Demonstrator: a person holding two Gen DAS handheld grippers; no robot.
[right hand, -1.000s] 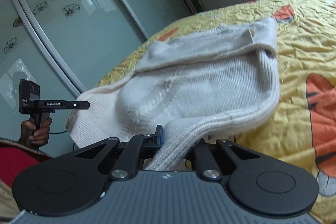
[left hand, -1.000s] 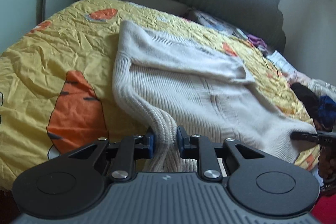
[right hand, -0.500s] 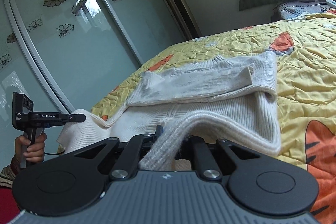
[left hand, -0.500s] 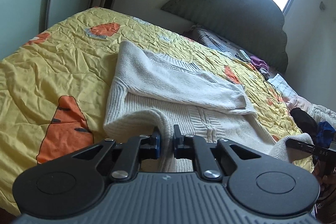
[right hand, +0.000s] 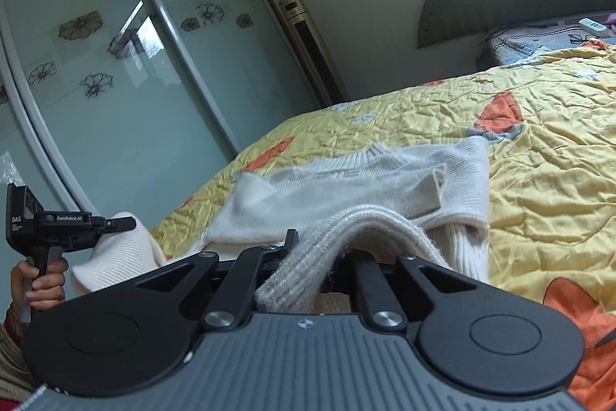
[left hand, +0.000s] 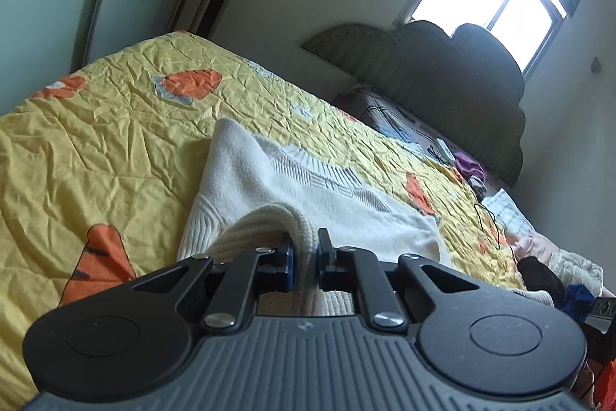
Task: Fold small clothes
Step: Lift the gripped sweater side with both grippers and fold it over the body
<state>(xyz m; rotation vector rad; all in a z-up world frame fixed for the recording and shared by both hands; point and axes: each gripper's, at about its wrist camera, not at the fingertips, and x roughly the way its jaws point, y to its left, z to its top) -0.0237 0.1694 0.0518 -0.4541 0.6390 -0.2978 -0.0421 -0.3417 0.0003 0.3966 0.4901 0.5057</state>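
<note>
Because each gripper pinches only a thin ribbed edge, the left gripper [left hand: 305, 259] clamped on one hem corner of the cream sweater [left hand: 327, 195] and the right gripper [right hand: 319, 257] on the other, the knit could slip free as it lifts; further off, the sweater's body lies on the yellow quilt [left hand: 115, 141], where dragging might undo its folded sleeve [right hand: 385, 187].

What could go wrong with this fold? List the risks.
1. Each gripper, left and right, pinches only the ribbed hem of the sweater; the knit could slip out mid-carry.
2. The sleeve lies loose across the body and may shift, spoiling the fold.
3. The hem sags between the two grips, so it might land crooked on the quilt.
</note>
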